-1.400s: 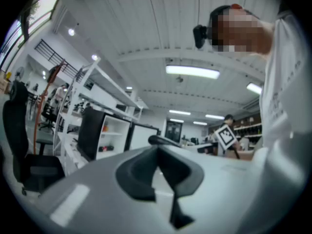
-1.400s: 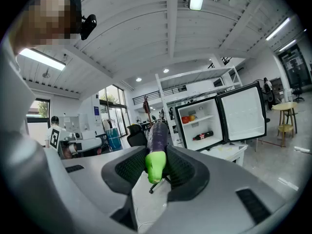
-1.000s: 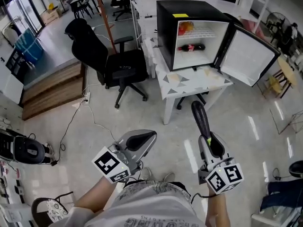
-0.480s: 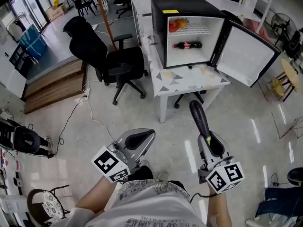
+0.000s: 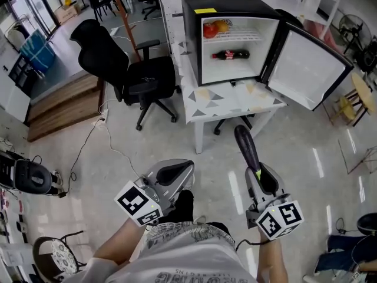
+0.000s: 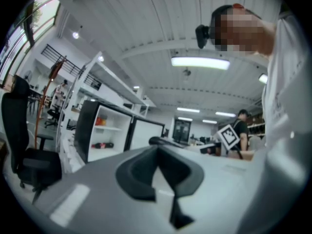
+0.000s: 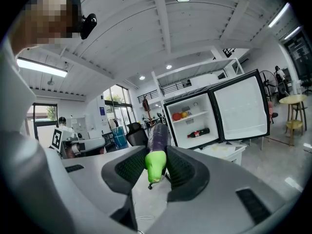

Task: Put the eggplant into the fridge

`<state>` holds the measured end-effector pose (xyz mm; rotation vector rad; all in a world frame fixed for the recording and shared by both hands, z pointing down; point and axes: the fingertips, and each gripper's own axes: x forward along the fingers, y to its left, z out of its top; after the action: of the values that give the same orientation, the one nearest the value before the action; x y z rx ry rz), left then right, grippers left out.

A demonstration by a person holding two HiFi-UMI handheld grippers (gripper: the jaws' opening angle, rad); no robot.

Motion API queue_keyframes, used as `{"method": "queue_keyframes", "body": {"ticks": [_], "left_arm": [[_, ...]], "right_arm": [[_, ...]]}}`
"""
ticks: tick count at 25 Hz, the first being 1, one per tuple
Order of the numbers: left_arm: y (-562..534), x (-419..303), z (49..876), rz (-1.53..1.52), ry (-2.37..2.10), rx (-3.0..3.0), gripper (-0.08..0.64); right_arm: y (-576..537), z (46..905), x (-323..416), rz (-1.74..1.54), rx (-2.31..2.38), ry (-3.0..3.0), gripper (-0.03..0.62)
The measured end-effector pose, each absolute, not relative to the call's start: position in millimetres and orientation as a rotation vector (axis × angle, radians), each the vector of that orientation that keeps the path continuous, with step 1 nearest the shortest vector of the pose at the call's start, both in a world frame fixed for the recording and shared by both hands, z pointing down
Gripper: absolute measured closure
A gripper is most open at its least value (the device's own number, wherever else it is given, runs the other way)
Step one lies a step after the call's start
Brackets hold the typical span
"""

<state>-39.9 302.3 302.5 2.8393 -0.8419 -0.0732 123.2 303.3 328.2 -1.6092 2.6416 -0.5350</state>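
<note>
1 eggplant (image 5: pixel 247 149), 1 fridge (image 5: pixel 189 40), 1 btl (image 5: pixel 231 55), 2 fruit (image 5: pixel 210 30).

Black office chair (image 5: pixel 141 78) beside table (image 5: pixel 230 104)

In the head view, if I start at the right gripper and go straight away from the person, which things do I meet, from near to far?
right gripper → eggplant held in its jaws → white table → fridge, door open
</note>
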Motion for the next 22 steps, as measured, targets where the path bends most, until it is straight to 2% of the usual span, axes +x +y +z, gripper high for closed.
{"method": "queue_keyframes", "body": {"ticks": [22], "left_arm": [[122.6,-57.5,319.8,-0.049,-0.751,2.816,0.552]], "right_arm": [[130.3,351.0,97.6,-0.629,-1.672,2.632,0.464]]}}
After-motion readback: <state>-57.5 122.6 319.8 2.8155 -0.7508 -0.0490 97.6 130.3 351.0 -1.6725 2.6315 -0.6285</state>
